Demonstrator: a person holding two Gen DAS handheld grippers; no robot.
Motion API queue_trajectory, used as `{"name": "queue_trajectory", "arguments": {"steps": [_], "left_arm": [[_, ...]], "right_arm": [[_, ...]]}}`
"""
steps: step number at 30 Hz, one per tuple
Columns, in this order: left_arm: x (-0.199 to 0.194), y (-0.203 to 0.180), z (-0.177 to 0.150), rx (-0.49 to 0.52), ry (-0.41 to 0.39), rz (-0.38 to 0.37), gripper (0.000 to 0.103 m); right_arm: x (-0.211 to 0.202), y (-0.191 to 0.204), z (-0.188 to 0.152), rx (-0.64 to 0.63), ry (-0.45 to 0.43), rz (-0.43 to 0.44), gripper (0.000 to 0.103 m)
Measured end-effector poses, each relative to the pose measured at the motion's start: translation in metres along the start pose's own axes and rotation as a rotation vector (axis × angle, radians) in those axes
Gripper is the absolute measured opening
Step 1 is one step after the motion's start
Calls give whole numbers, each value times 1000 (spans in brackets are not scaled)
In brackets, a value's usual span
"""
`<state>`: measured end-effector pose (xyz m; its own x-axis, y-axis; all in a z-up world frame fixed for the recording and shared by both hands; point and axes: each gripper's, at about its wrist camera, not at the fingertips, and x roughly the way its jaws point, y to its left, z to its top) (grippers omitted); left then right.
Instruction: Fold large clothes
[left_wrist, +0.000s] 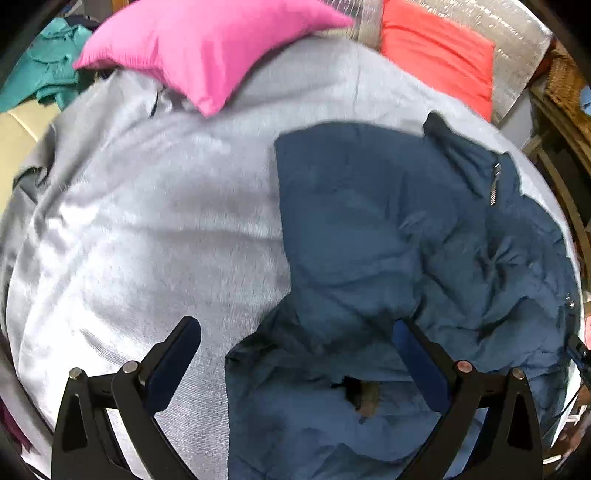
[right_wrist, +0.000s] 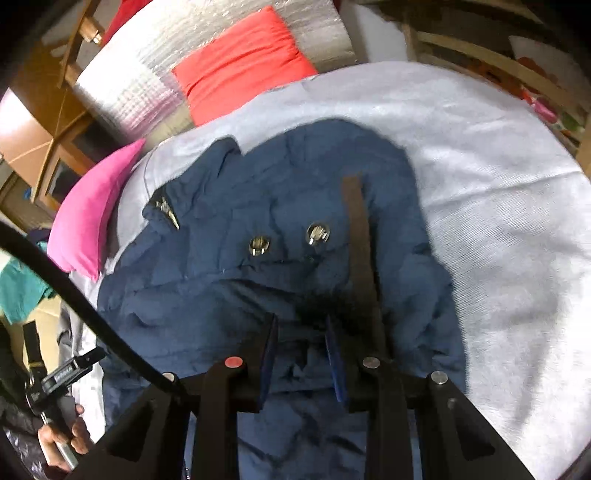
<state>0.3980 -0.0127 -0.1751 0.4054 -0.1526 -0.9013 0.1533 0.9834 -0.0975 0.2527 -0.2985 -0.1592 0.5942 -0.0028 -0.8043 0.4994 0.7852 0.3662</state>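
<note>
My right hand-held gripper (right_wrist: 301, 354) pinching bunched navy puffy jacket (right_wrist: 258, 229), mid-frame on grey blanket (right_wrist: 480, 166), probably to drag fold over. Left hand-held gripper (left_wrist: 295, 350) spread wide, empty, hovering over jacket edge.

Navy blue jacket (left_wrist: 388, 229) on a pale grey blanket (left_wrist: 147, 221) — pillows (left_wrist: 207, 48) pink and coral-red (left_wrist: 439, 55).

Nothing here I can read.
The clamp (right_wrist: 70, 373) by my left hand (right_wrist: 62, 439) carries pale lettering, too blurred to make out; the navy jacket (right_wrist: 258, 280) and its metal snaps (right_wrist: 317, 233) show me no legible brand, number or label in either view.
</note>
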Motion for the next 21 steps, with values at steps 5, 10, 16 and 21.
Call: {"name": "queue_trajectory", "arguments": {"steps": [5,10,16,21], "left_arm": [[-11,-8,7,1,-58,-29,103],[5,-19,-4,77,-17,67,103],[14,-28,0,117,-15,117,103],[1,-32,4,115,-70,158,103]], "right_arm": [[-13,4,29,21,-60,-31,29],[16,7,56,55,-32,-12,29],[59,-16,64,121,23,52,30],[8,-33,60,110,-94,151,30]]}}
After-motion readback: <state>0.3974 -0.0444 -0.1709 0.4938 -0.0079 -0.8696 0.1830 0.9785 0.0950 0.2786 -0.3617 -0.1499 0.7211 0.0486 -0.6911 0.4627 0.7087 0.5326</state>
